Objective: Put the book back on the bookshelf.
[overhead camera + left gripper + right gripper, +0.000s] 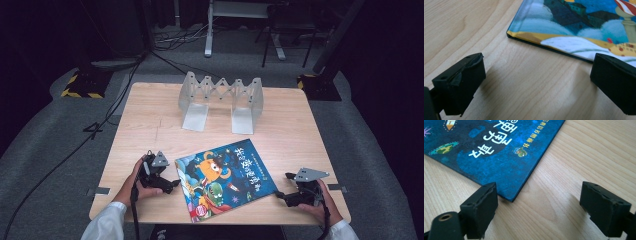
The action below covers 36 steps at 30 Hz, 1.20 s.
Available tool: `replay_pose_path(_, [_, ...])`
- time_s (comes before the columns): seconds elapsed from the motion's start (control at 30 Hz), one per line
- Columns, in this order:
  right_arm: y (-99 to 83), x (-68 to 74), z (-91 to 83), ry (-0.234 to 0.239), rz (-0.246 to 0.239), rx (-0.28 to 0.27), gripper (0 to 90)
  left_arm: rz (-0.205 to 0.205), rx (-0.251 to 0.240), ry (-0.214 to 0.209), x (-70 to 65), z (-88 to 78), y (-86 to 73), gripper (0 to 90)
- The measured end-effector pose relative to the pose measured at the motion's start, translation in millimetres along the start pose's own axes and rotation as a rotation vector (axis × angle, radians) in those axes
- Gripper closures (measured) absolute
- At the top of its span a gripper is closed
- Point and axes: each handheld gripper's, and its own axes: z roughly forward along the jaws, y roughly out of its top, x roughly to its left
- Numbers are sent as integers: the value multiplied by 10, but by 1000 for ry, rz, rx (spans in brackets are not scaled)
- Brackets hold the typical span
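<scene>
The wooden counter point(150, 125) carries a grey accordion-style bookend rack point(221, 102) standing toward twelve o'clock, and a picture book point(225, 179) lying flat, cover up, toward six o'clock near the front edge. The book is skewed, its long axis running from about eight o'clock to two o'clock, so its corners rather than its sides face the hands. The left tool point(167, 184) rests low on the counter with the book at its three o'clock, just beside the book's left edge; in the left gripper view its jaws stand wide apart with nothing between them, and the book's corner point(510, 33) lies ahead toward twelve o'clock, apart from both jaws. The right tool point(285, 192) sits at the book's other side with the book at its nine o'clock; in the right gripper view its jaws are likewise spread wide and empty, and the book's near corner point(512, 199) lies just beside the left-hand jaw, whether touching it I cannot tell. Both hands flank the book about equally, though the right looks slightly nearer its corner. Each forearm, in a white sleeve point(107, 222), comes in from six o'clock, the hands point(131, 184) held low with the tools roughly level and pointed inward. The likely next move is closing on the book's opposite edges.
</scene>
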Motion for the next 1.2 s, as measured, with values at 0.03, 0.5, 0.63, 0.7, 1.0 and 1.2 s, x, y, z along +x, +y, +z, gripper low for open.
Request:
replay_pose_path(0.03, [2,1,0,4,-1,2,155,6,0,-4,2,-8,-9,8])
replay_pose_path(0.5, [40,90,14,50,-46,17,171,10,-103,-64,-57,-67,111,166])
replay_pose_path(0.63, [76,171,47,74,-66,21,171,30,-126,-81,-79,9,288,158])
replay_pose_path(0.7, [90,196,63,80,-77,21,172,35,-123,-97,-78,42,327,158])
replay_pose_path(1.0, [138,285,110,96,-97,19,181,56,-62,-123,-12,367,553,153])
replay_pose_path(1.2, [149,295,126,102,-97,17,181,14,-63,-171,58,437,532,146])
